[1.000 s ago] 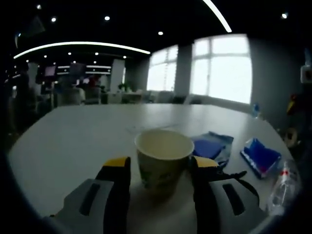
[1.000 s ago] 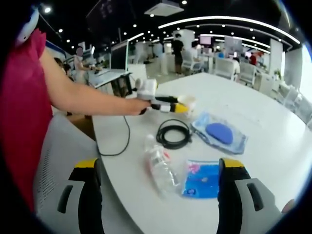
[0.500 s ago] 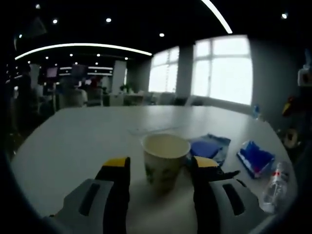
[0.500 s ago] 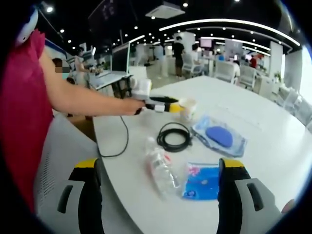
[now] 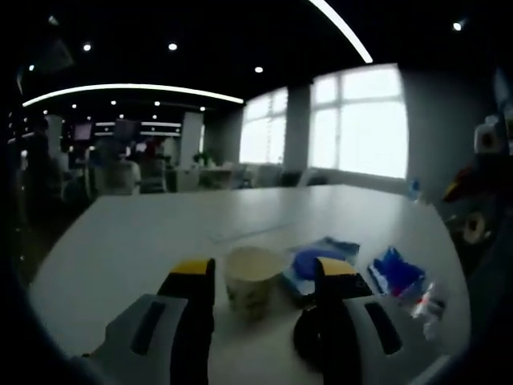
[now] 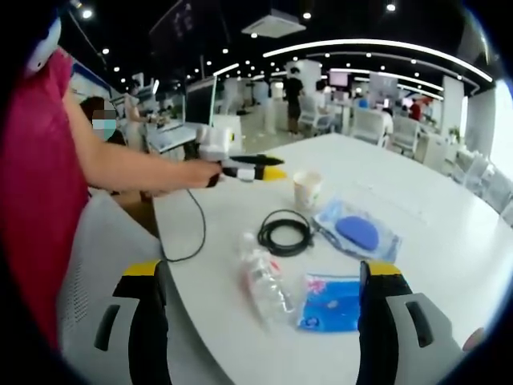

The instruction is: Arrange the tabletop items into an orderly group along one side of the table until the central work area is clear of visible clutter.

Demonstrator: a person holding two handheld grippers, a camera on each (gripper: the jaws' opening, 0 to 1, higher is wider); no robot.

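White desk [image 6: 240, 337], near to far: bottle [image 6: 263, 277], blue packet [image 6: 333, 302], cable coil [image 6: 284, 234], blue pouch [image 6: 359, 232], cup [image 6: 308, 188]. Open office behind, ceiling lights, windows. Left hand-held gripper [image 6: 268, 172] spread, now pulled back off cup. Right hand-held gripper [image 6: 260, 321] spread, holding nothing.

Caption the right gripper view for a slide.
Left gripper near paper cup; cable coil, bottle, blue packets on table.

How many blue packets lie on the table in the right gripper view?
2: the pouch with the dark blue oval right of the coiled cable, and the flat blue packet beside the plastic bottle.
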